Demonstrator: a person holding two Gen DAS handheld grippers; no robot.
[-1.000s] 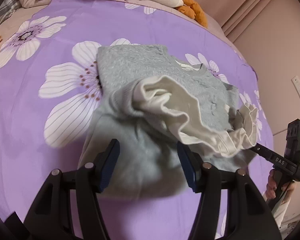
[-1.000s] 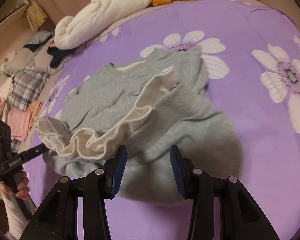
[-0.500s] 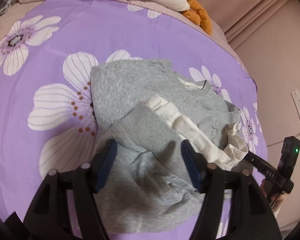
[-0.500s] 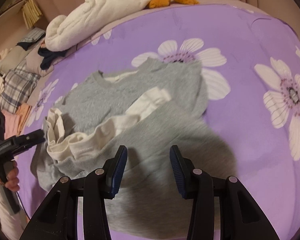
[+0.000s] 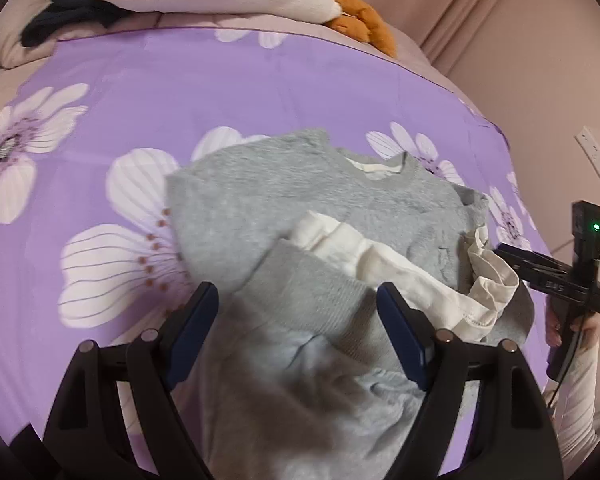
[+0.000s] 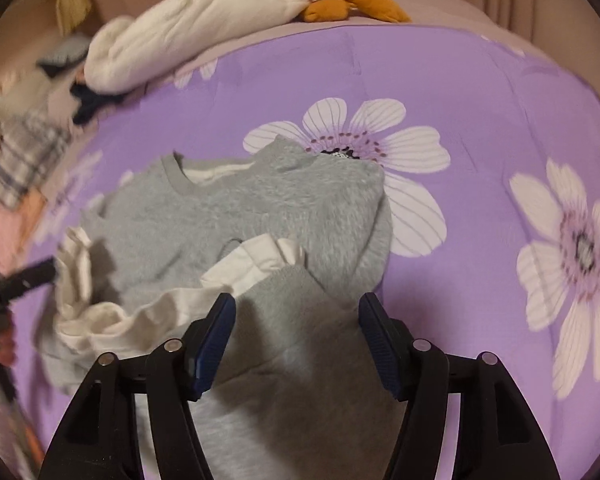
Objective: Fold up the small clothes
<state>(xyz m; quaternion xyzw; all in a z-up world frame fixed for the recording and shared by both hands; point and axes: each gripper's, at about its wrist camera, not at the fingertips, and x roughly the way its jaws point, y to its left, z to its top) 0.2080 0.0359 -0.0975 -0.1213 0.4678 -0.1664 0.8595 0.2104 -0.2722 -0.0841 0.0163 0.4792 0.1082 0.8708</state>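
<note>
Grey sweater [image 5: 300, 208] w/ cream lining lies on the purple flowered bed [image 5: 140, 80], nearer its right edge than the left, collar toward the pillow end. Bottom half is folded up over the body, cream hem [image 5: 380, 264] showing along the fold. Left tool [image 5: 298, 320]: jaws just been opening, now released, fabric below and between them but pads not pressing. Right tool [image 6: 296, 328]: same, jaws just been opening, released over the folded part. White plush [image 6: 188, 28] w/ orange bits sits at the far edge.
</note>
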